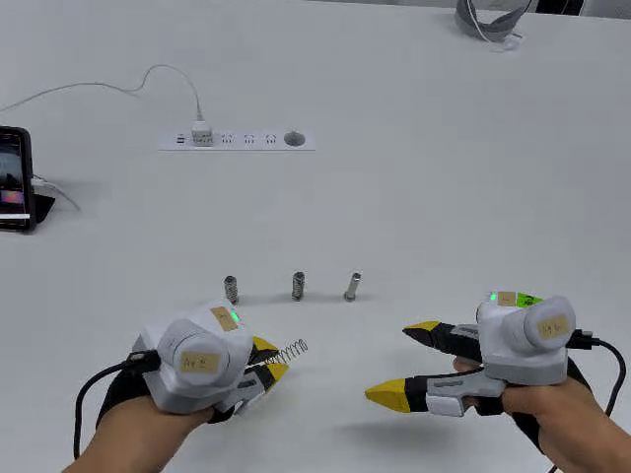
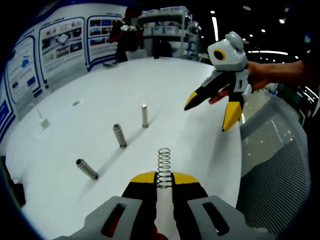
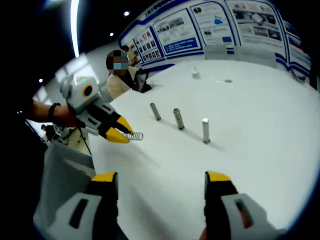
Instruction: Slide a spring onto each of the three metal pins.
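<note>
Three metal pins stand in a row on the white table. The left pin (image 1: 231, 290) and the middle pin (image 1: 298, 286) each wear a spring. The right pin (image 1: 352, 286) is bare. My left gripper (image 1: 270, 359) is shut on a loose spring (image 1: 292, 349), which sticks out past its yellow tips toward the pins; in the left gripper view the spring (image 2: 163, 167) rises from between the jaws. My right gripper (image 1: 406, 363) is open and holds nothing, a little to the right of the pins and nearer to me. The bare pin (image 3: 205, 131) is ahead of it.
A white power strip (image 1: 238, 140) with a plugged charger and cable lies further back. A phone (image 1: 14, 179) on a stand is at the left edge. A grey item (image 1: 490, 20) sits at the far right. A person sits beyond the table edge in the right gripper view.
</note>
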`<state>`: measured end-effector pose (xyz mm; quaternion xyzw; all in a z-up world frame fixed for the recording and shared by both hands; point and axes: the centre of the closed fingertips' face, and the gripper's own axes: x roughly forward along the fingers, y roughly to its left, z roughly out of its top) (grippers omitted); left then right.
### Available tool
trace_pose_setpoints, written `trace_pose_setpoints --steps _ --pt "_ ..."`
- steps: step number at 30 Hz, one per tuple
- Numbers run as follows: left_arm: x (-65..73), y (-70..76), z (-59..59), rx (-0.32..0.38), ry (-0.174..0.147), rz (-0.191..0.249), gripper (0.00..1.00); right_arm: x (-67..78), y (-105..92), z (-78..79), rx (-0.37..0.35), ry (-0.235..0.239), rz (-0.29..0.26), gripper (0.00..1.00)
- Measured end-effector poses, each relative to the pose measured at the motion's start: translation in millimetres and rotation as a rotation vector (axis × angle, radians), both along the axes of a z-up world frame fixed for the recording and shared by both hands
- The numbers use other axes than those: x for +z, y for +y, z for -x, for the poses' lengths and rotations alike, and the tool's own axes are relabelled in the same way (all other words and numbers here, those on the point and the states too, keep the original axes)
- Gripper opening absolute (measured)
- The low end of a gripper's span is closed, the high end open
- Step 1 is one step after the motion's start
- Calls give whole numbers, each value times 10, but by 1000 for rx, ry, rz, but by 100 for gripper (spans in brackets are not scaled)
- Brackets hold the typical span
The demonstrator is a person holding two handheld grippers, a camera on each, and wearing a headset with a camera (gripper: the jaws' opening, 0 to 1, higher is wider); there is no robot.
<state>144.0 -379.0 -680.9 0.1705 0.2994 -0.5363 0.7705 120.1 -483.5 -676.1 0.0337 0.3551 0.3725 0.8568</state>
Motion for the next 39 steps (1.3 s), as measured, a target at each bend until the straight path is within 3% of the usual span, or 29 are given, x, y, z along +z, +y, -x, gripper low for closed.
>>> trace_pose_setpoints --steps 8,14,18,24,39 --pt "77 -47 97 -21 -12 10 10 75 161 -9 20 1 -64 63" --pt "126 -115 144 -29 -15 23 10 167 281 -42 8 6 -148 52" --pt "158 -185 173 -39 -18 33 10 229 356 -47 8 12 -204 38" --pt "211 -297 242 -61 -20 46 10 290 437 -44 9 31 -270 30" --pt "306 -410 325 -100 -27 73 10 334 513 26 28 70 -332 21"
